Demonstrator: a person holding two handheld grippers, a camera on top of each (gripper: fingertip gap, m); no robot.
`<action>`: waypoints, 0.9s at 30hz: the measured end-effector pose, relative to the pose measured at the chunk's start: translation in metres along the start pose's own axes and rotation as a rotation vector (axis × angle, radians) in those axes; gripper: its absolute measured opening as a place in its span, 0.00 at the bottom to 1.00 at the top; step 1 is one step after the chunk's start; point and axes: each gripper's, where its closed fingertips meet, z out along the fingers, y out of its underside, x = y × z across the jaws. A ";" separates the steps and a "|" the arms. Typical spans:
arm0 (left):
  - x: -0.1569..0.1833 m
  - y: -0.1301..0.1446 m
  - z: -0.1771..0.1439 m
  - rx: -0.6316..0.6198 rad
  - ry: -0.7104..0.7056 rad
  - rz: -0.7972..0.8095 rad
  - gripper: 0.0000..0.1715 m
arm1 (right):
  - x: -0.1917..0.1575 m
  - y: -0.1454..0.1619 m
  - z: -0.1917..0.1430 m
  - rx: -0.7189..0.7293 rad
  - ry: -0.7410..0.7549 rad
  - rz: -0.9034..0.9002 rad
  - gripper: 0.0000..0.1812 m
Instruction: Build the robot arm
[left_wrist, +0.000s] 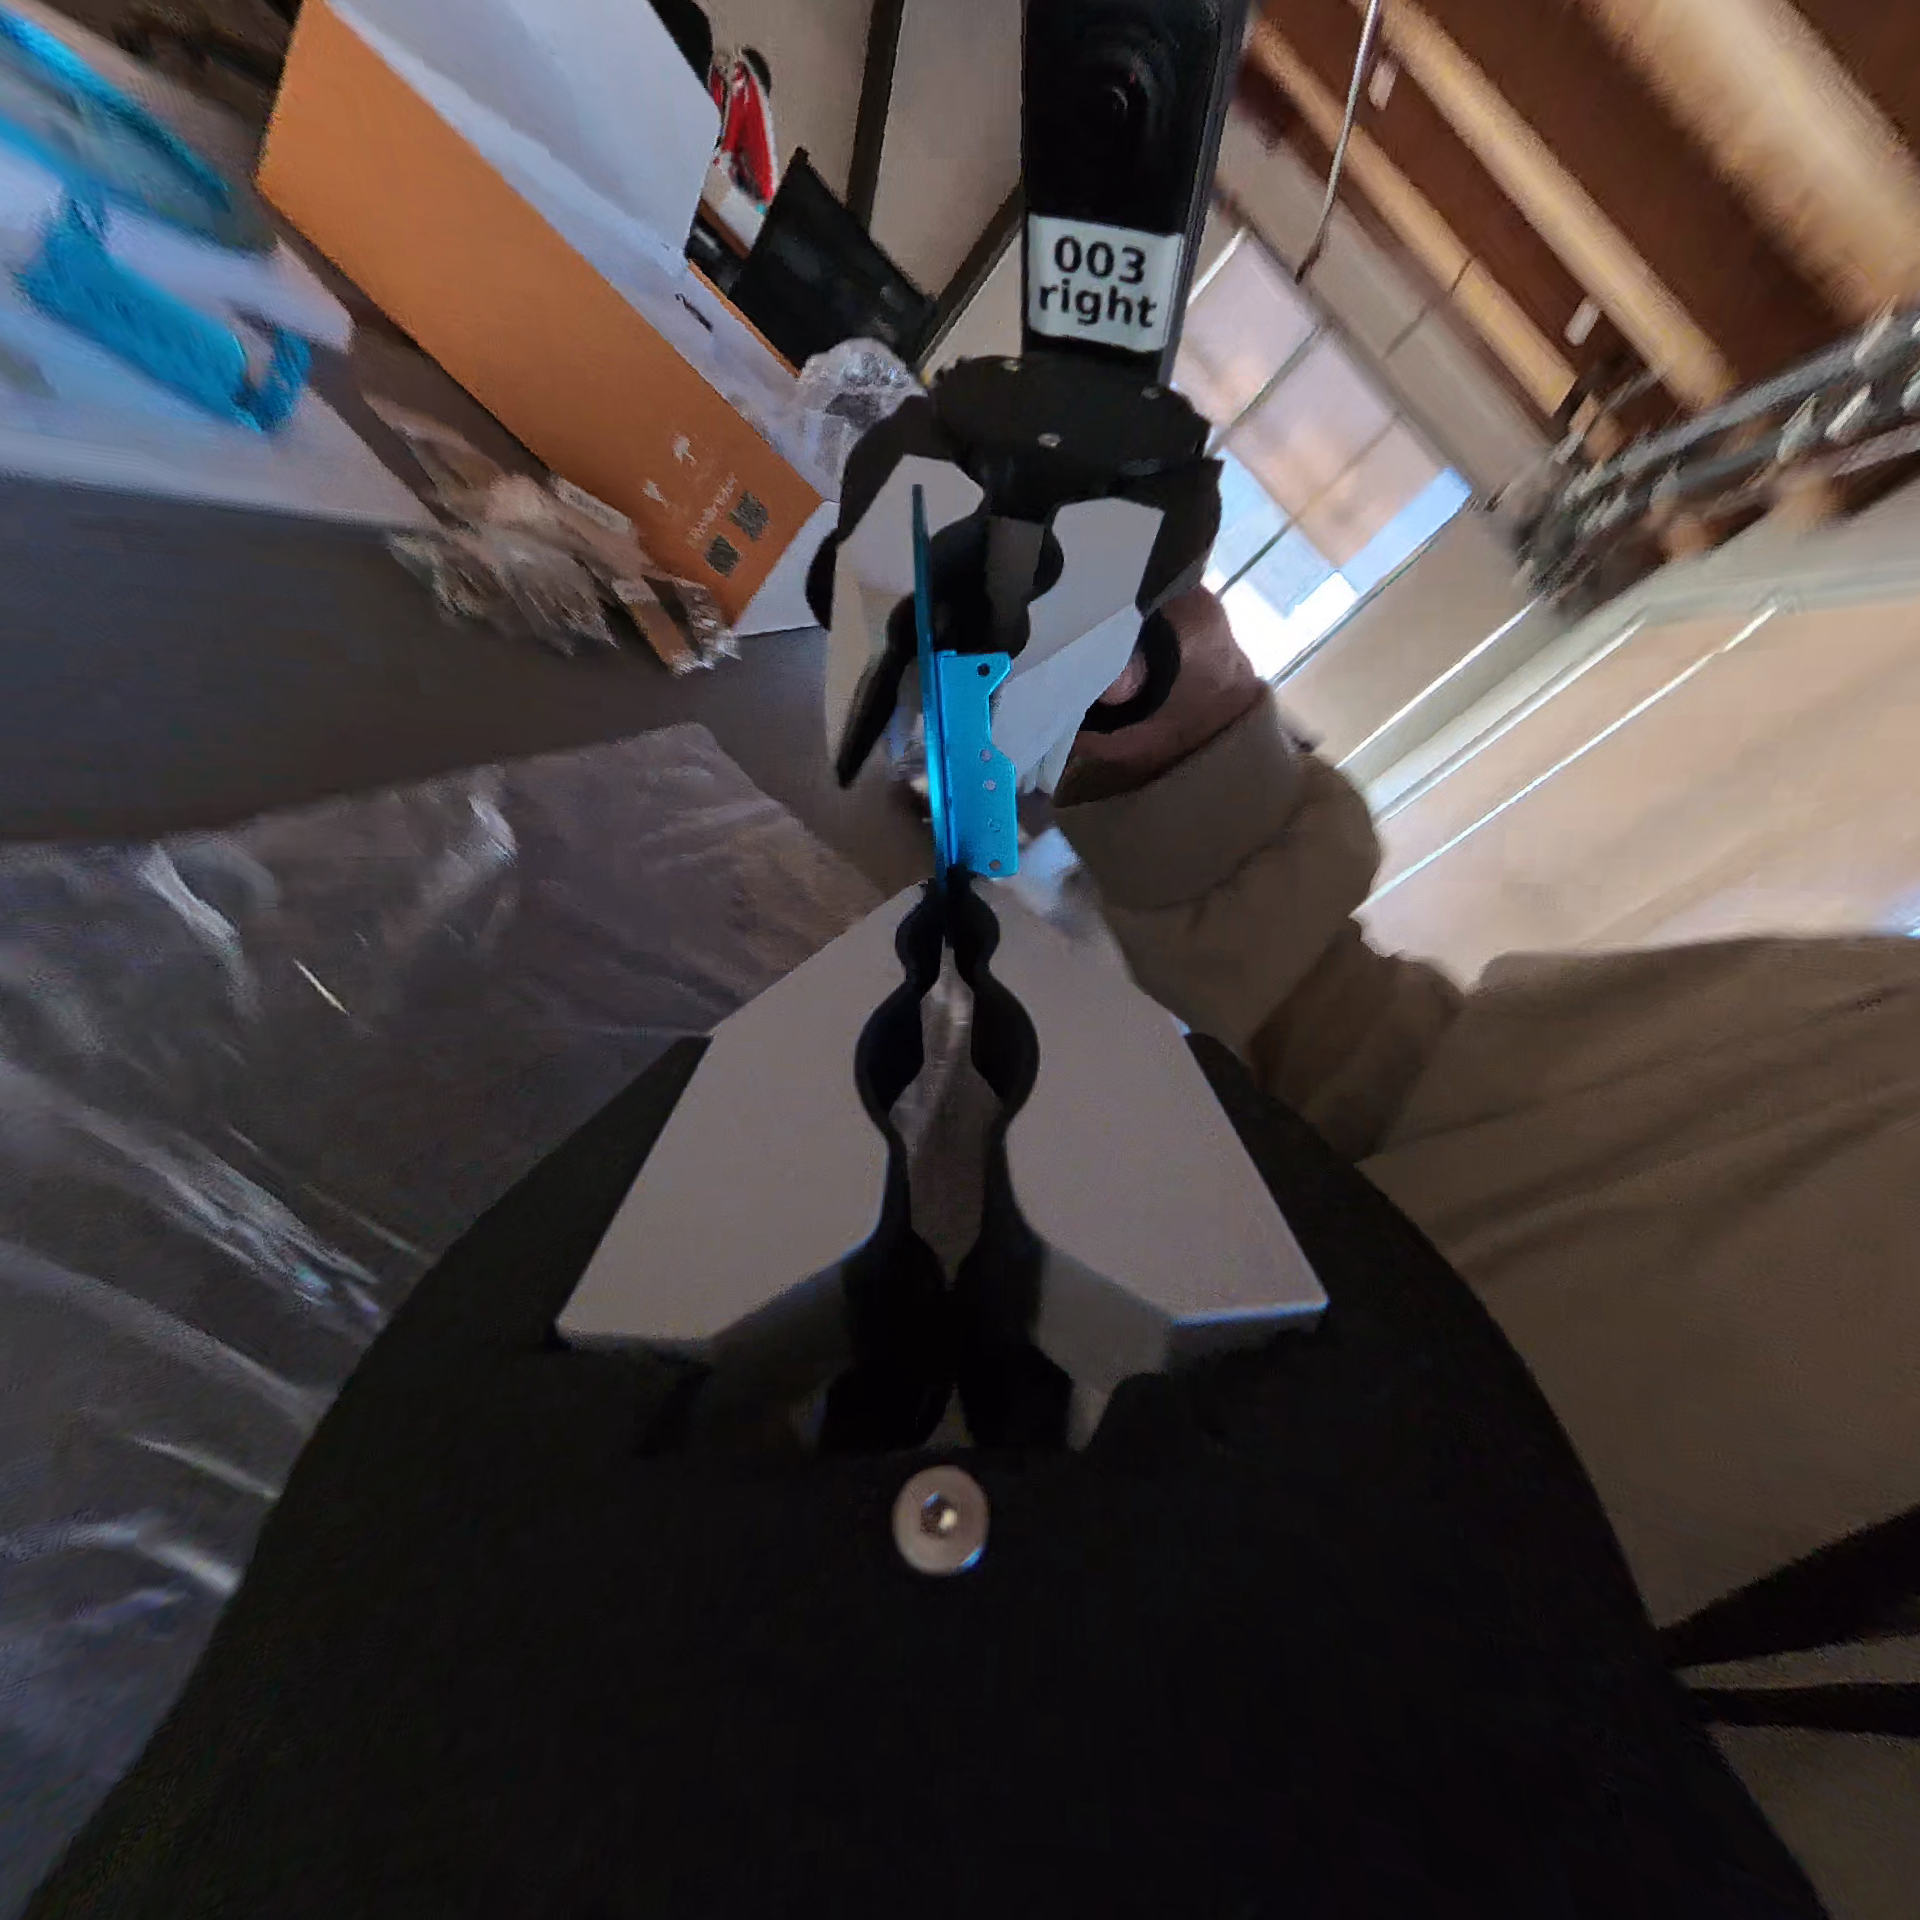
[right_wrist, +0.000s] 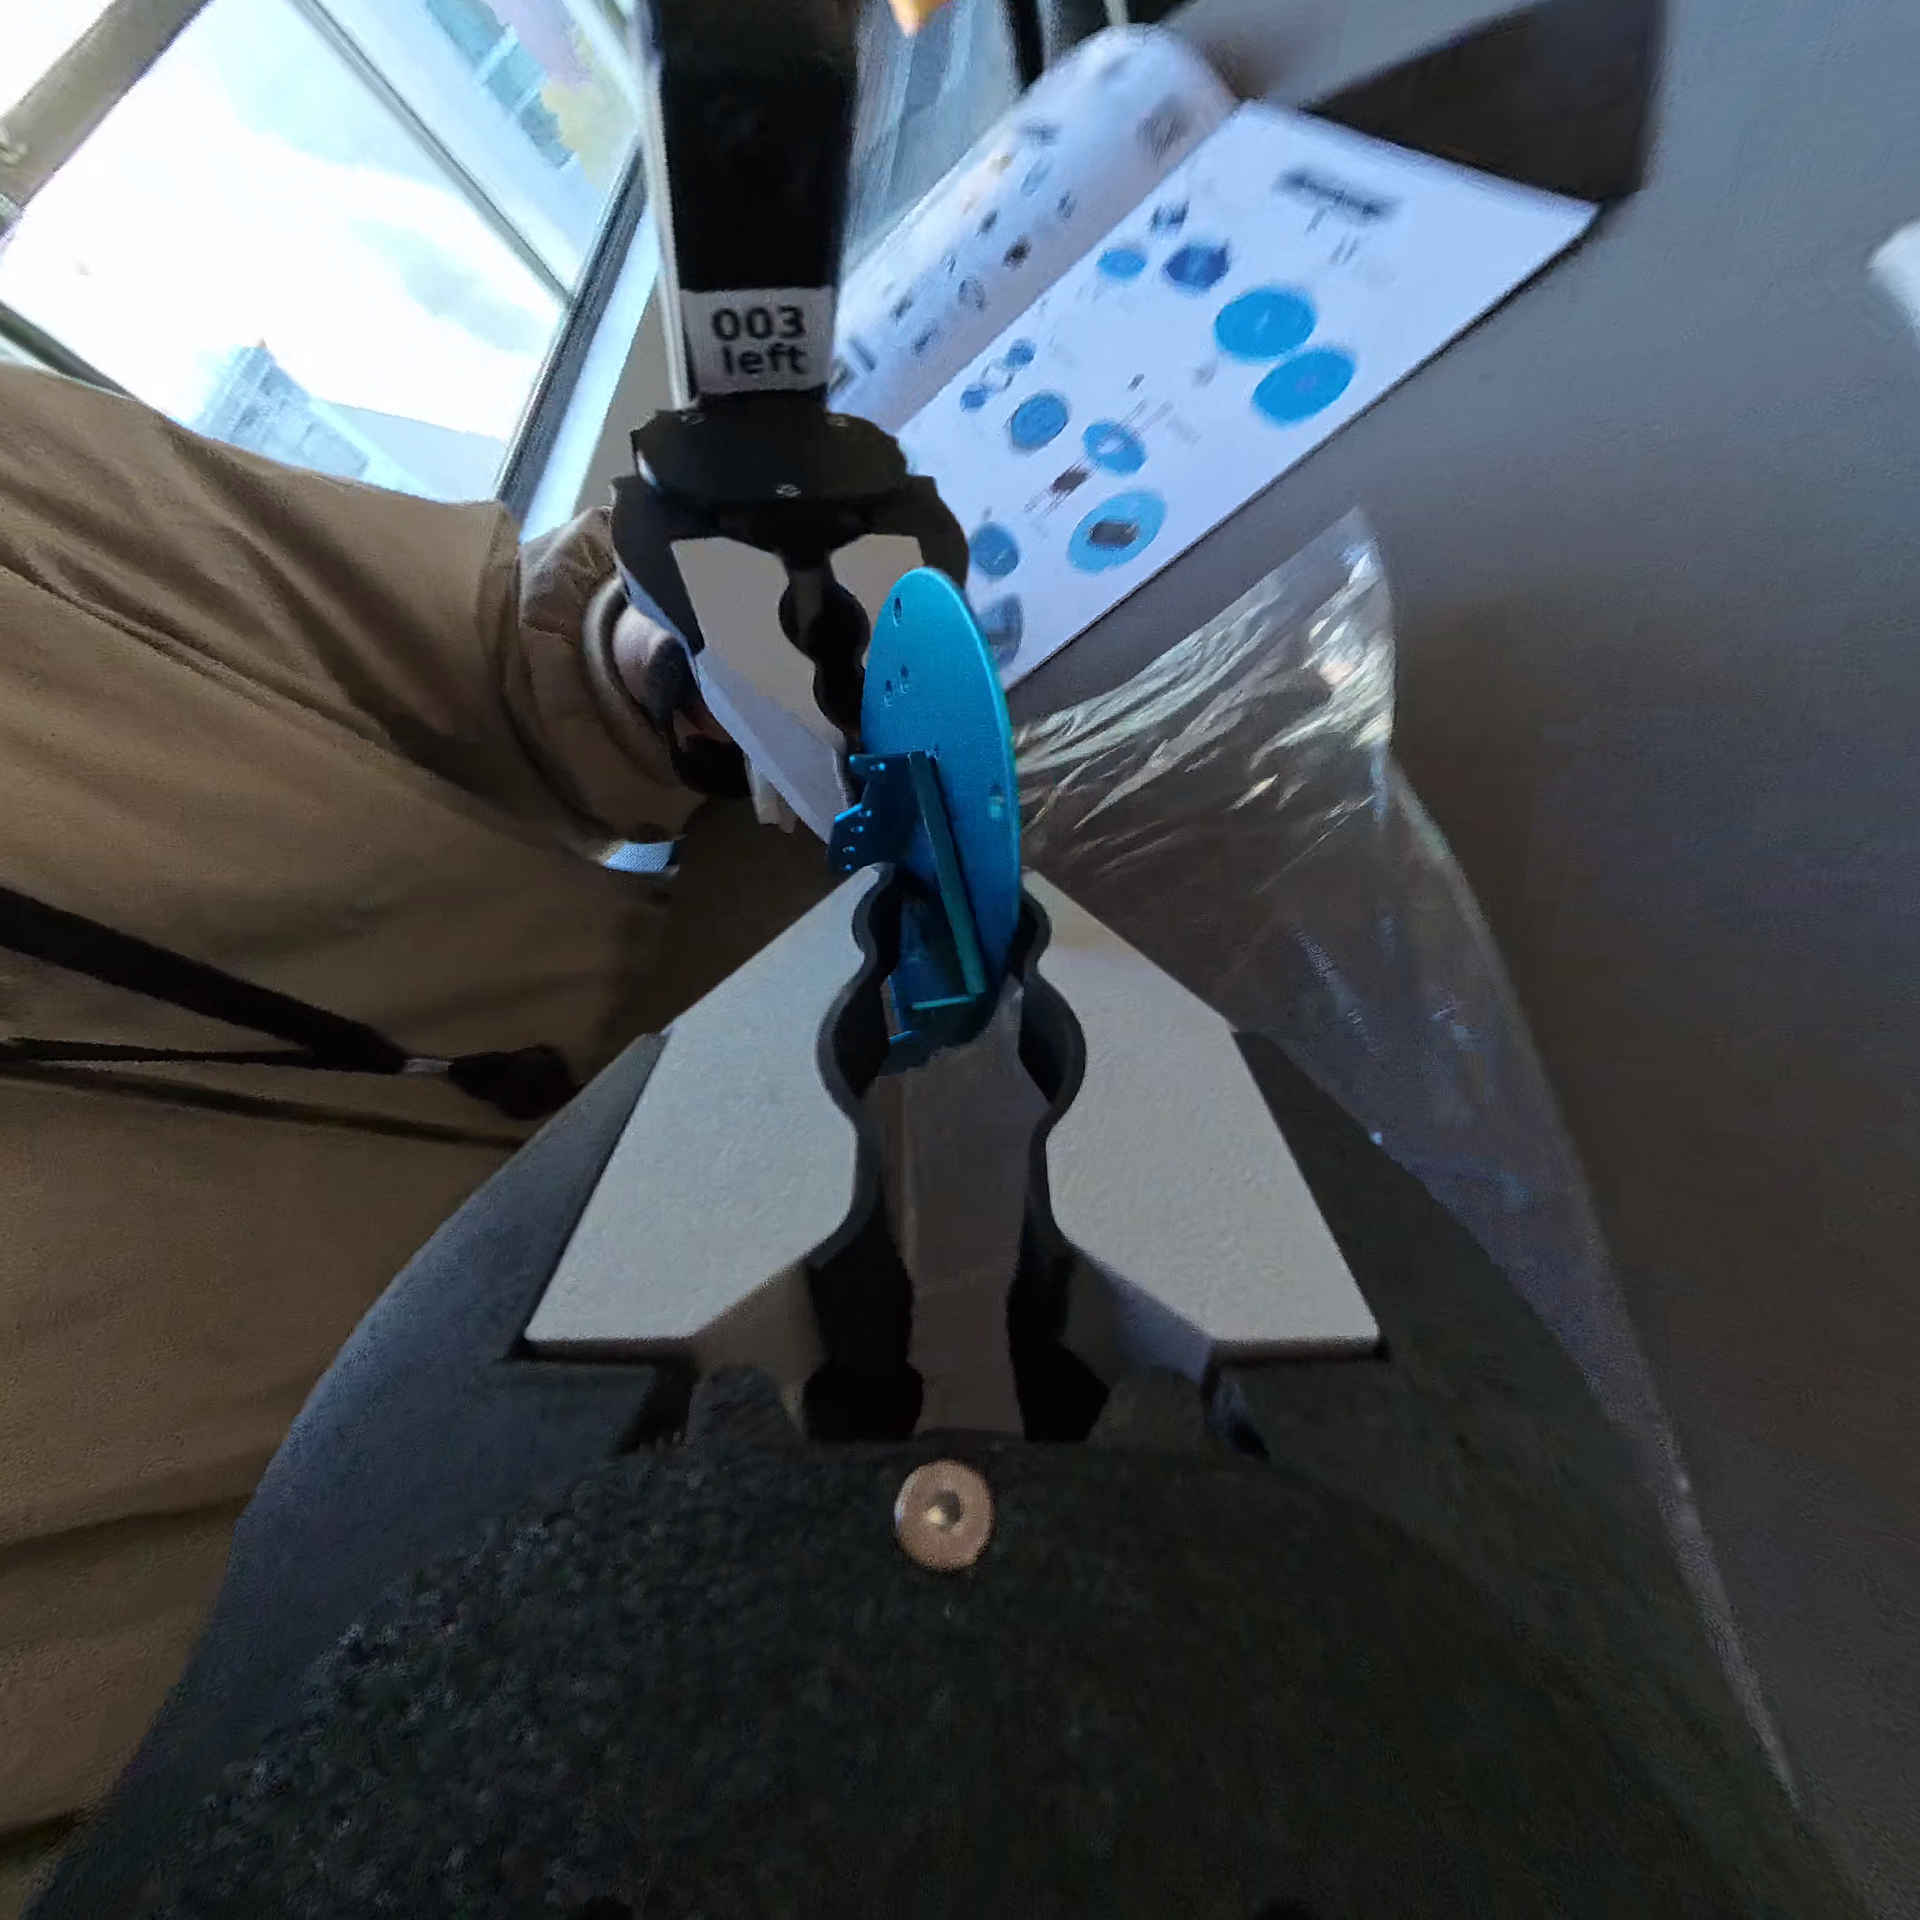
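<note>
I hold both grippers raised above the dark table (right_wrist: 1714, 727), facing each other, with one blue metal assembly between them; my left gripper (left_wrist: 948, 894) has its jaws pressed together on the thin edge of the blue disc (left_wrist: 928, 686), which that view shows edge-on; my right gripper (right_wrist: 940, 935) is clamped on the other side of the same assembly — its jaws stand slightly apart because the disc rim and the blue bracket (right_wrist: 868, 821) fixed to the disc face sit between them. The disc is therefore clear of the table, carried at two points. Risk one: the left grip bears on a narrow strip of rim only; a twist of either wrist can lever the disc out of the tips. Risk two: with both grippers locked on one rigid part, any pull apart or misaligned rotation loads the bracket joint and can shift or bend it. Risk three: if released unevenly, the assembly drops toward the clear plastic bag (right_wrist: 1299, 790) and the printed sheet (right_wrist: 1195, 353) below — a slippery landing; both views are motion-blurred at the margins, so the hands are probably not steady.
</note>
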 end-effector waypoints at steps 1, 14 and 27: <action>0.003 0.004 -0.002 0.029 0.025 -0.081 0.00 | -0.001 0.003 0.003 -0.036 -0.011 0.023 0.13; 0.022 0.023 -0.024 0.228 0.150 -0.437 0.00 | -0.040 -0.013 -0.024 0.118 0.358 -0.427 0.26; 0.027 0.045 -0.023 0.137 0.155 -0.502 0.00 | -0.030 0.017 -0.002 -0.063 0.623 -0.685 0.18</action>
